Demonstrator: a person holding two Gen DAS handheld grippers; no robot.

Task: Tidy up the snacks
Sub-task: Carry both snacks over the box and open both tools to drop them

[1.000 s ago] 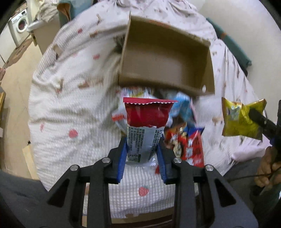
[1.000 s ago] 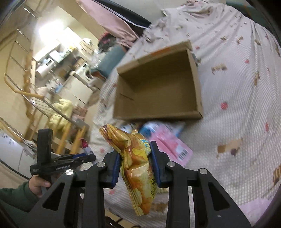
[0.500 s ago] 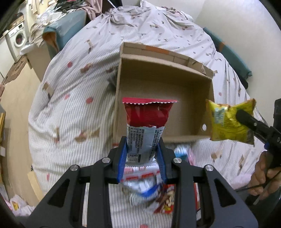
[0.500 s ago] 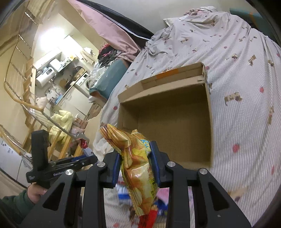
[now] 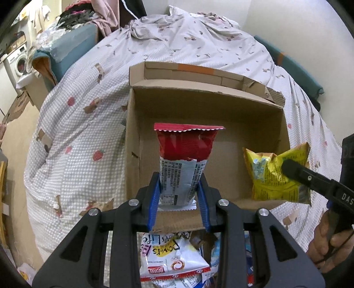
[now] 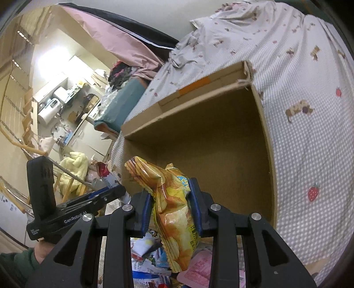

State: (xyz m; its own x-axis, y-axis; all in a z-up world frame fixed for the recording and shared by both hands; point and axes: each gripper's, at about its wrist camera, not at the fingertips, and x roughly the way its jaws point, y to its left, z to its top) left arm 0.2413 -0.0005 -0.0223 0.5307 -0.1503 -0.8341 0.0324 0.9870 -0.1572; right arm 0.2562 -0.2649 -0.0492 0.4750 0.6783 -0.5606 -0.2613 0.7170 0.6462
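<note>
Left gripper [image 5: 179, 199]: fingers closed on a red packet [image 5: 184, 161], clamped at its white printed lower end, red top upright. The packet hangs over the near wall of the cardboard box [image 5: 132, 141], its top above the bare box floor.

Right gripper [image 6: 171, 206]: fingers closed on a yellow chip bag [image 6: 170, 199], gripped around the middle, crumpled top leaning left, lower end hanging below the pads. In the left wrist view the same bag shows as a yellow pouch at the box's right near corner, held over the inside edge by a black finger [image 5: 296, 171] of the right gripper. A hand [image 5: 329, 246] wraps that gripper's handle at the lower right.

Box: open on top, brown, sitting on a bed cover [image 5: 73, 137] with a small check and strawberry print. A folded flap with an orange tape strip stands along the far side.

Loose snack pile [image 5: 174, 259]: lies on the cover just in front of the box's near wall, below both grippers; a white and yellow packet on top, blue and red wrappers under it. In the right wrist view a pink packet [image 6: 197, 270] lies in the same heap, lower right.

Background, left: washing machine [image 5: 17, 64], teal cushion [image 5: 73, 48], heap of clothes [image 5: 77, 10].
</note>
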